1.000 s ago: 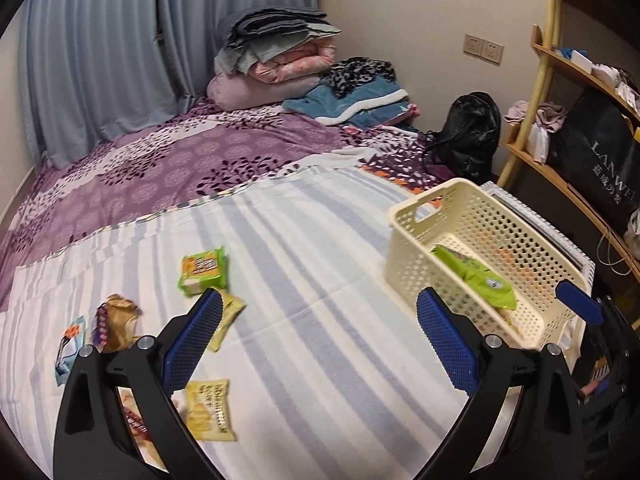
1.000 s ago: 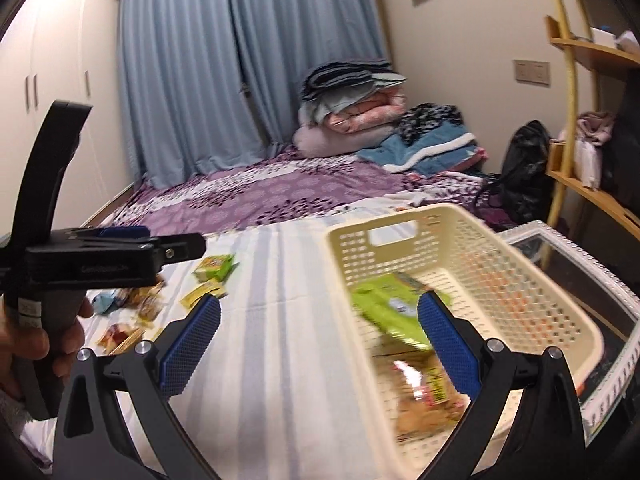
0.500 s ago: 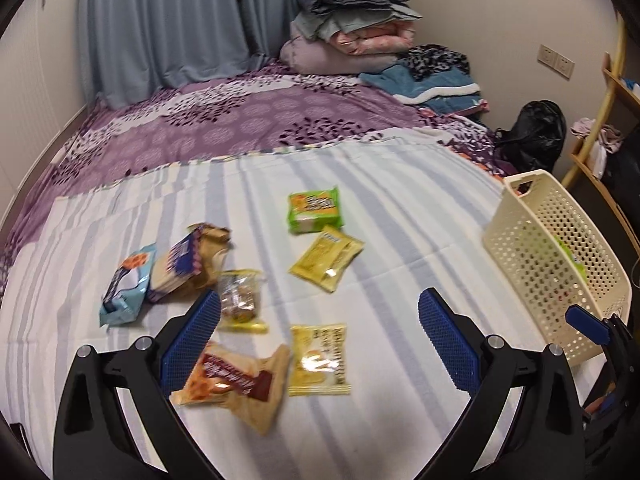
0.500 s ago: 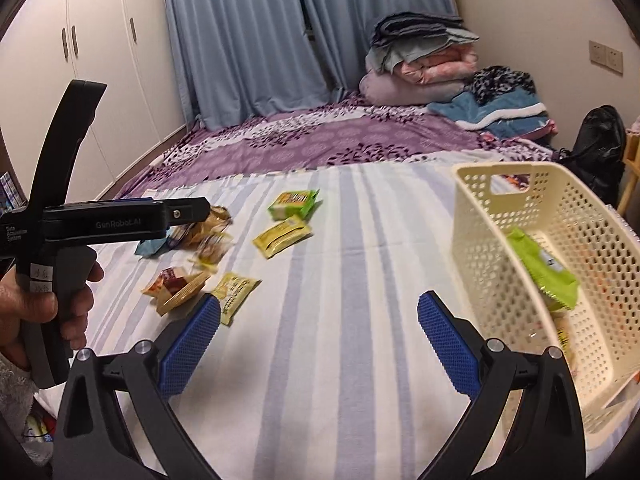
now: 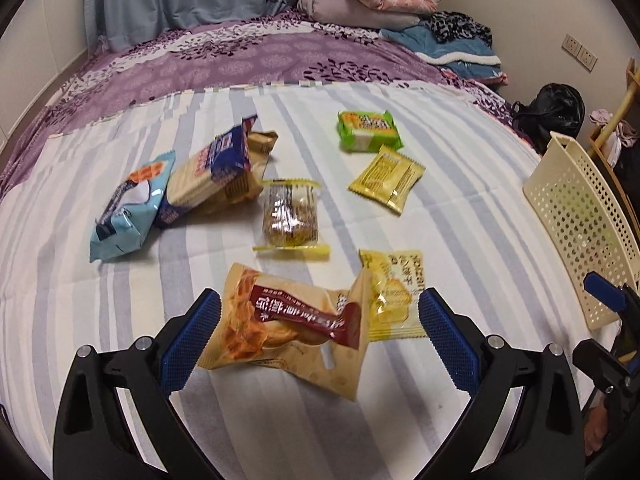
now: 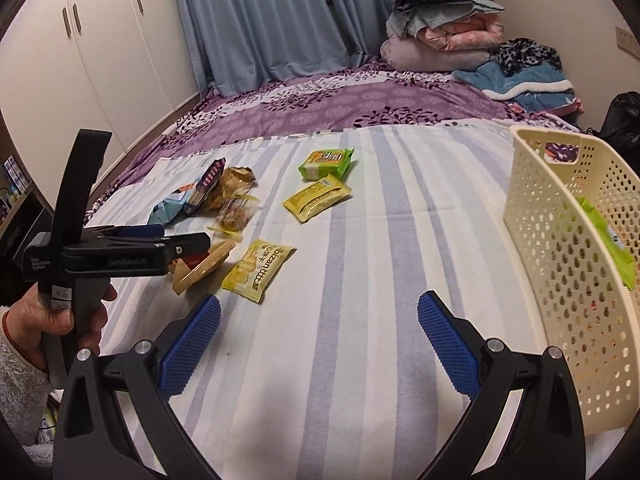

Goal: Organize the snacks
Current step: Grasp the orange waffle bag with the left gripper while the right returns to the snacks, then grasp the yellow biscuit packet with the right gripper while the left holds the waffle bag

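basket (image 6: 568, 280) cut off, contents half-hidden

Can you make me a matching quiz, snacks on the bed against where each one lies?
Things:
1. tan pastry packet with maroon band
2. green biscuit packet
3. light blue foil packet
4. clear-wrapped brown snack

Places:
A. farthest left
B. middle of the group
C. between the open left hand-held gripper fingers
D. farthest back, beside a yellow sachet

Pairs: 1-C, 2-D, 3-A, 4-B
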`<state>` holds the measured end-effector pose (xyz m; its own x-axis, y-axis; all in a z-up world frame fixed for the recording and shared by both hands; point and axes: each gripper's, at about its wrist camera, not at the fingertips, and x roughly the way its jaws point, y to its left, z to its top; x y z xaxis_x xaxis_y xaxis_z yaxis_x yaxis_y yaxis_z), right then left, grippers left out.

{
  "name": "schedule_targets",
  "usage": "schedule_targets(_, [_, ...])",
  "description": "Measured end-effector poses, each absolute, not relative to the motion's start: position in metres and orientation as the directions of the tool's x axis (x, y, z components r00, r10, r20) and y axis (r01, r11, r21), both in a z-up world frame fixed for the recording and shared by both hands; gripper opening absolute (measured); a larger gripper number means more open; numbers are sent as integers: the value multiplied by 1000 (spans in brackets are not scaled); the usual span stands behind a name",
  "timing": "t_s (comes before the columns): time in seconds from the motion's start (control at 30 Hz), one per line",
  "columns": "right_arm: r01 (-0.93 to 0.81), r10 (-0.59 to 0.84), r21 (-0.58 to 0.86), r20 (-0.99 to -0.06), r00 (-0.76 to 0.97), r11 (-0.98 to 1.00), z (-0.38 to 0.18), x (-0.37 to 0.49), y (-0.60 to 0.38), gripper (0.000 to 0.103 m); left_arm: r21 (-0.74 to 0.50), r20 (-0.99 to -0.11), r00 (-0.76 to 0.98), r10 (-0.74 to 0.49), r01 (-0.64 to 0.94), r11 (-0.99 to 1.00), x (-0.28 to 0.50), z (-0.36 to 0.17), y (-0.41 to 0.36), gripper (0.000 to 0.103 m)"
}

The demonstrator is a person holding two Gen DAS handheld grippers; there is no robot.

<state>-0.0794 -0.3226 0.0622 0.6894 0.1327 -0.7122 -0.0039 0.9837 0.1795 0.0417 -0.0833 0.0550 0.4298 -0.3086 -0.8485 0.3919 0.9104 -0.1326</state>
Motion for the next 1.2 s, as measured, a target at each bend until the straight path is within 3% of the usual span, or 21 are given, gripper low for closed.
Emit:
schedule_targets(0.67, [-32, 157, 173, -781, 604, 984, 33, -48, -299, 98, -142, -868, 395, -301, 384, 912, 51, 12, -69, 100])
schedule_targets(0.83, [-58, 157, 153, -791, 591, 987, 28, -36, -288, 98, -161, -847, 420, -325, 381, 910, 47, 18, -61, 82])
schedule_targets(1.2, [-136, 168, 111, -821, 545, 984, 7, 3, -248, 98, -118, -798, 526, -293, 339, 933, 41, 50, -31, 81])
